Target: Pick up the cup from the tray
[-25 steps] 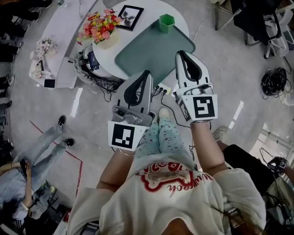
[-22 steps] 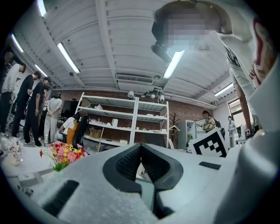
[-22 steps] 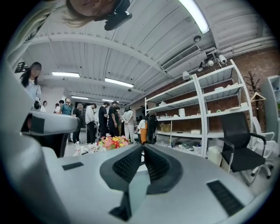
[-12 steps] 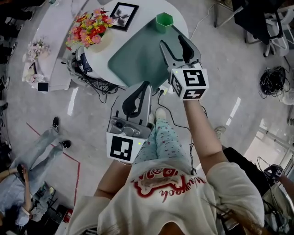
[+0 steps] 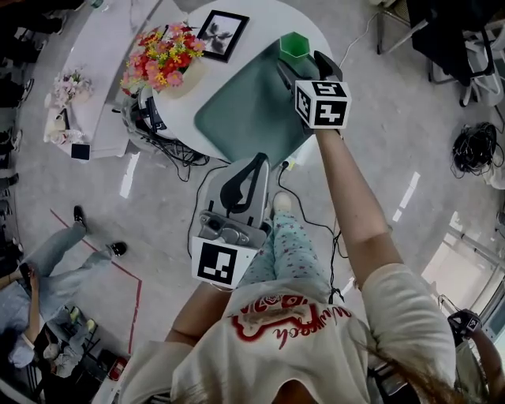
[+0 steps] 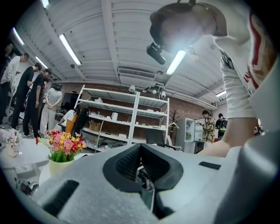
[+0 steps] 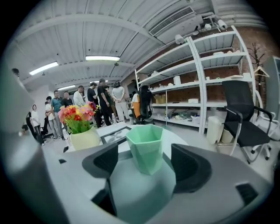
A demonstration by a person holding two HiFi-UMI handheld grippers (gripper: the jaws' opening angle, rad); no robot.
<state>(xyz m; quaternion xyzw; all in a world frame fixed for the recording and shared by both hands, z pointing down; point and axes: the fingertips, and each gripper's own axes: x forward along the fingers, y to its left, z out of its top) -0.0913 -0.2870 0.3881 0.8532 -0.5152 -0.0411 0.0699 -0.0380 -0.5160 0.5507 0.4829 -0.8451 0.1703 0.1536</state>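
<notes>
A green faceted cup [image 5: 293, 45] stands upright at the far end of a dark green tray [image 5: 245, 110] on a round white table [image 5: 264, 16]. My right gripper [image 5: 304, 68] reaches over the tray. It is open, and its jaws have just been opening. In the right gripper view the cup [image 7: 145, 148] stands just ahead, in line with the gap of the right gripper [image 7: 145, 169]. The pads do not touch it. My left gripper [image 5: 254, 162] hangs short of the table over the floor, shut and empty. The left gripper [image 6: 143, 175] shows its jaws meeting.
A pot of flowers [image 5: 162, 51] and a framed picture [image 5: 221, 31] stand on the table left of the tray. Cables [image 5: 170, 146] trail under the table edge. Several people stand behind the table. An office chair [image 7: 243, 118] and shelving [image 7: 197, 78] are to the right.
My right gripper has moved forward and down over the tray toward the cup, and its jaws went from shut to wide open. My left gripper has hardly moved.
</notes>
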